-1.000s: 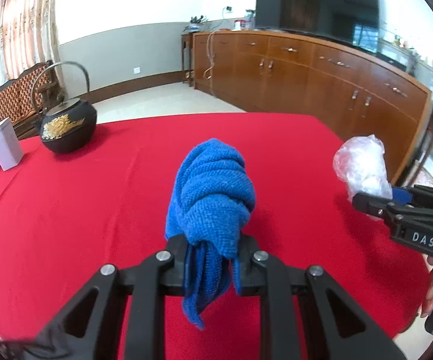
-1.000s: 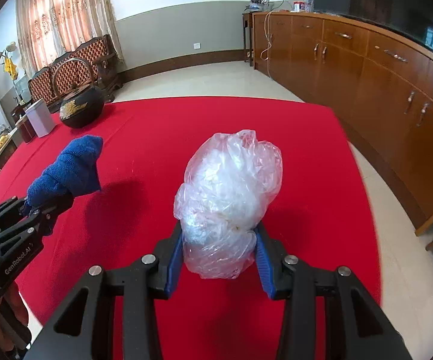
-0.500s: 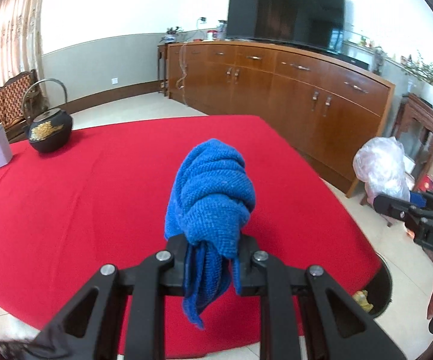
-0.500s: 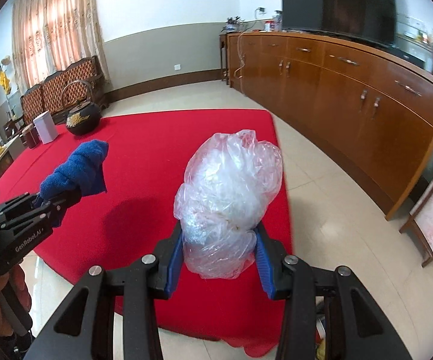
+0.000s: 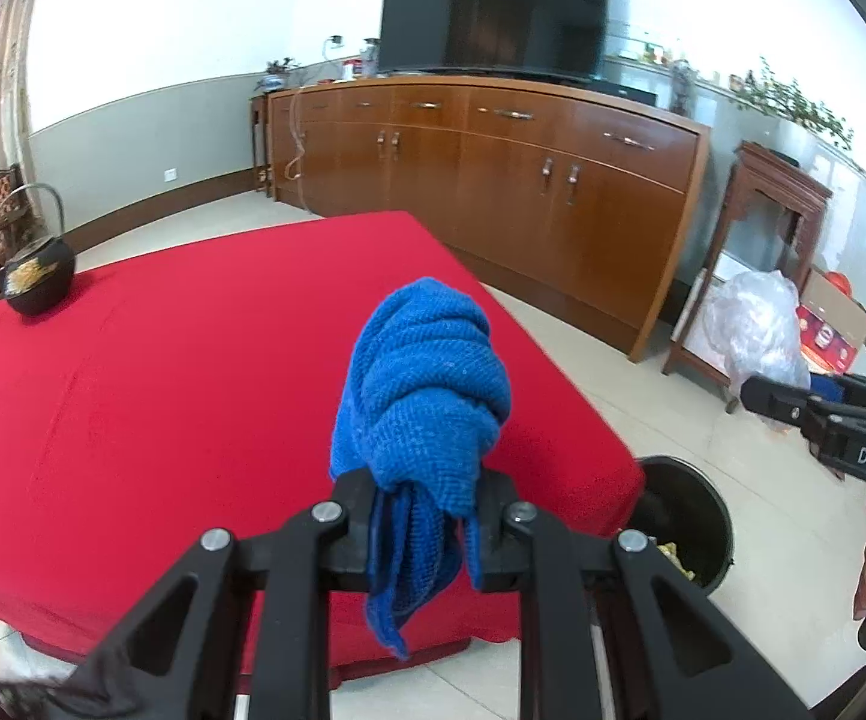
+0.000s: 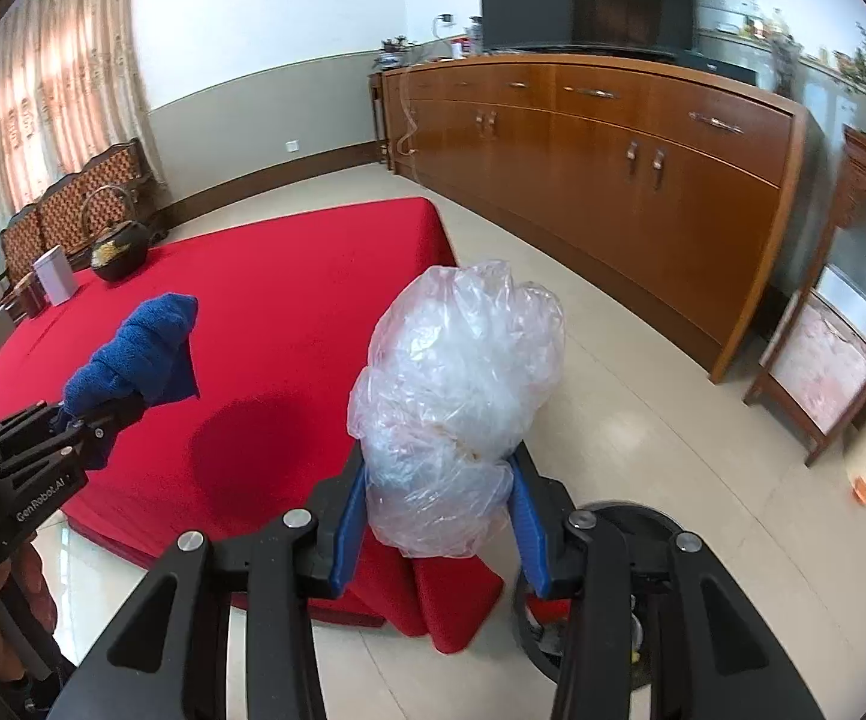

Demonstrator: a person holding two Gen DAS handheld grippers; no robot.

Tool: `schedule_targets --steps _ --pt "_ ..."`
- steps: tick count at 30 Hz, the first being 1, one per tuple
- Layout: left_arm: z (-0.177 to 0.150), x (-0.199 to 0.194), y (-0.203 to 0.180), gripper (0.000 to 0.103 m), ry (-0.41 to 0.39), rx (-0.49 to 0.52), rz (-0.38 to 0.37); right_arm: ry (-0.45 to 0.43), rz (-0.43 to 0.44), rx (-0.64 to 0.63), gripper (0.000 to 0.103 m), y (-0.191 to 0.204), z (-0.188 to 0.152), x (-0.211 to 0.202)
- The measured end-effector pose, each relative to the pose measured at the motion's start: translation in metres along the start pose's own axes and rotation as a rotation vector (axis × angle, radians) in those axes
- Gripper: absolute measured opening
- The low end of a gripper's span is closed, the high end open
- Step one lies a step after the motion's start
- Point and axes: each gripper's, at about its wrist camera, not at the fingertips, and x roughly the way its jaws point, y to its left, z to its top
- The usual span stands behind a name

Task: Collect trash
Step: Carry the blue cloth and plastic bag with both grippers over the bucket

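My left gripper [image 5: 424, 531] is shut on a bunched blue cloth [image 5: 421, 396] and holds it above the near edge of the red table [image 5: 193, 372]. My right gripper [image 6: 439, 525] is shut on a crumpled clear plastic bag [image 6: 457, 402], held off the table's right corner over the floor. A black trash bin [image 5: 688, 525] with scraps inside stands on the floor at that corner; in the right wrist view the bin [image 6: 625, 516] lies just below and behind my fingers. The bag [image 5: 757, 324] and the cloth [image 6: 133, 354] each show in the other view.
A black teapot [image 5: 37, 273] and a white box [image 6: 55, 276] stand at the table's far left. A long wooden sideboard [image 5: 493, 180] with a TV lines the far wall. A small wooden stand [image 5: 751, 264] and a cardboard box [image 5: 832, 330] are on the right.
Both grippers have pulled back and to the right off the table with their loads. The table's corner and the trash bin on the floor have come into view.
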Motion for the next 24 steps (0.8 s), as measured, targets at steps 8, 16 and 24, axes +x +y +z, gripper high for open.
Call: schedule_targets --steps 8,16,24 --pt "0.000 0.008 -0.045 0.022 0.012 0.061 -0.058 0.013 -0.052 0.058 0.045 -0.046 -0.025 -0.017" --pt "-0.005 0.017 -0.098 0.022 0.029 0.128 -0.120 0.027 -0.100 0.115 0.045 -0.098 -0.052 -0.030" --pt "-0.018 0.033 -0.145 0.022 0.071 0.182 -0.178 0.079 -0.129 0.139 0.045 -0.136 -0.078 -0.021"
